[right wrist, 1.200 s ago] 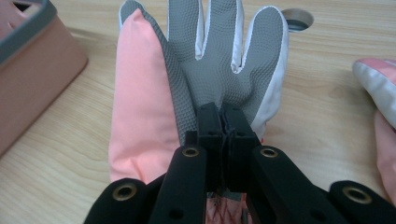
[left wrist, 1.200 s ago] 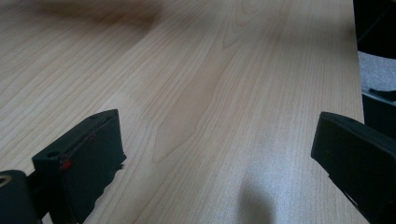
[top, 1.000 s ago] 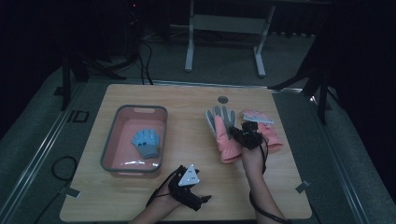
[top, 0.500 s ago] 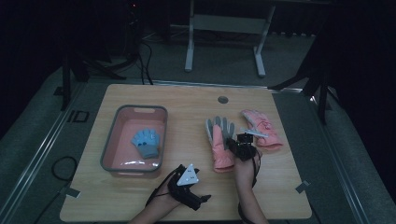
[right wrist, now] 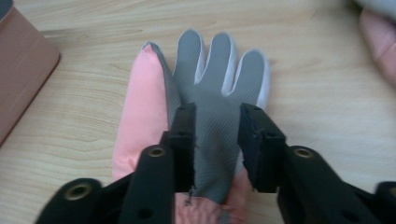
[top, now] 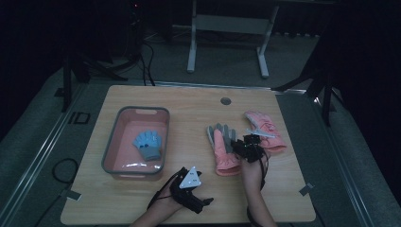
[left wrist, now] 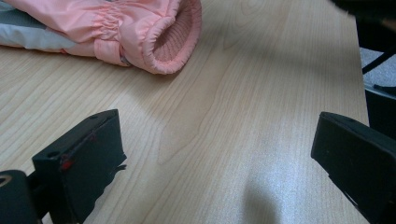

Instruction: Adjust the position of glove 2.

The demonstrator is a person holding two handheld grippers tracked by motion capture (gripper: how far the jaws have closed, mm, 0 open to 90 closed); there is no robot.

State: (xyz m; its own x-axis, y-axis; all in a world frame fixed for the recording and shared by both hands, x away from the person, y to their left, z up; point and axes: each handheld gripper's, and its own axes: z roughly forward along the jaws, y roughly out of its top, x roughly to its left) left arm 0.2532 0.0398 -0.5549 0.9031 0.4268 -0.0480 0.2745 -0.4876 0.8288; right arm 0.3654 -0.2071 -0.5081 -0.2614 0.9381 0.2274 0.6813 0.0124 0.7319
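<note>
A pink glove with a grey palm (top: 221, 144) lies palm up at the table's middle right, fingers pointing away from me. My right gripper (top: 246, 147) is shut on it: in the right gripper view the two jaws pinch the grey palm fabric (right wrist: 219, 70) between them (right wrist: 217, 116). A second pink glove (top: 265, 130) lies just right of the first. My left gripper (top: 205, 202) rests near the front edge, its jaws open wide (left wrist: 217, 135) over bare wood. The first glove's knit cuff (left wrist: 159, 32) lies beyond them.
A grey-rimmed pink tub (top: 109, 151) stands at the left with a small blue glove (top: 148, 144) inside; its corner (right wrist: 23, 60) is left of the held glove. A round grommet hole (top: 226, 100) sits near the table's far edge.
My right gripper has pulled the pink and grey glove toward the near edge, away from the second pink glove. The left gripper has stayed put.
</note>
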